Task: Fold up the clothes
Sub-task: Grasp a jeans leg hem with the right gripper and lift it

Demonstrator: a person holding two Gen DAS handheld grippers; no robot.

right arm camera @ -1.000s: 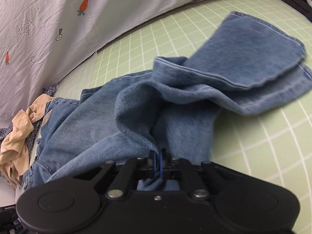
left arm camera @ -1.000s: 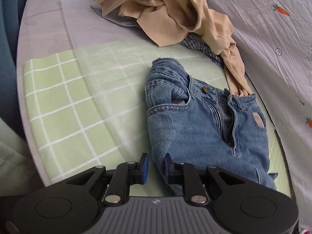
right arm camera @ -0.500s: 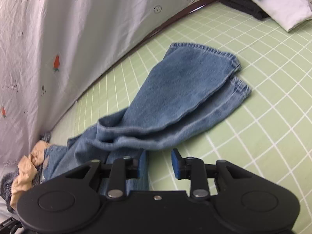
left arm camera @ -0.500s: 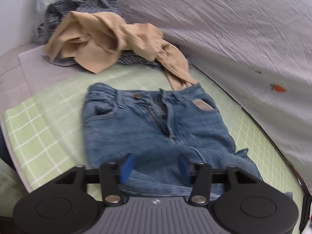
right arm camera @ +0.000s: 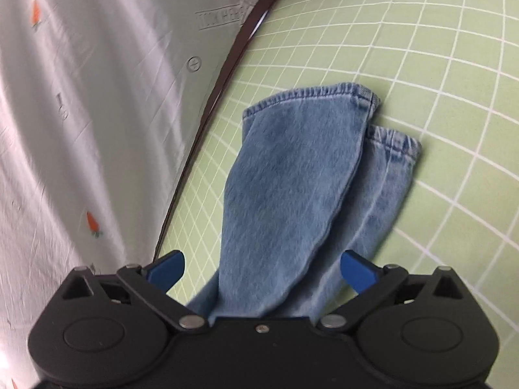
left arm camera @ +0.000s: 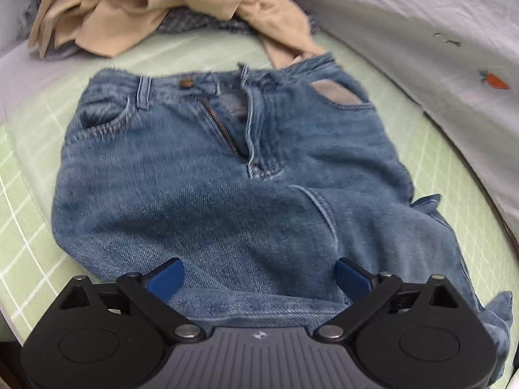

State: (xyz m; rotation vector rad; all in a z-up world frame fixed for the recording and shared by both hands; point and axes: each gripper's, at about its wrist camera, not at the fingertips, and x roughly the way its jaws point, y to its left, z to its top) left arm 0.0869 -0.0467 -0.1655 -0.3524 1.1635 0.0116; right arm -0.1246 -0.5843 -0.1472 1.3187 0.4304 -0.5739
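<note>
Jeans (left arm camera: 227,178) are laid flat on green grid mat (left arm camera: 29,194), fly unzipped, waistband at far end. L gripper (left arm camera: 258,278) is held over thigh area w/ fingers spread wide, nothing clamped. Tan garment (left arm camera: 129,9) is heaped just beyond waistband, one strip touching it. R gripper (right arm camera: 262,270) is likewise spread apart, held above jeans legs (right arm camera: 292,194); legs are stacked one on other, hems offset. Carrot-print sheet (right arm camera: 81,113) is seen alongside jeans.
</note>
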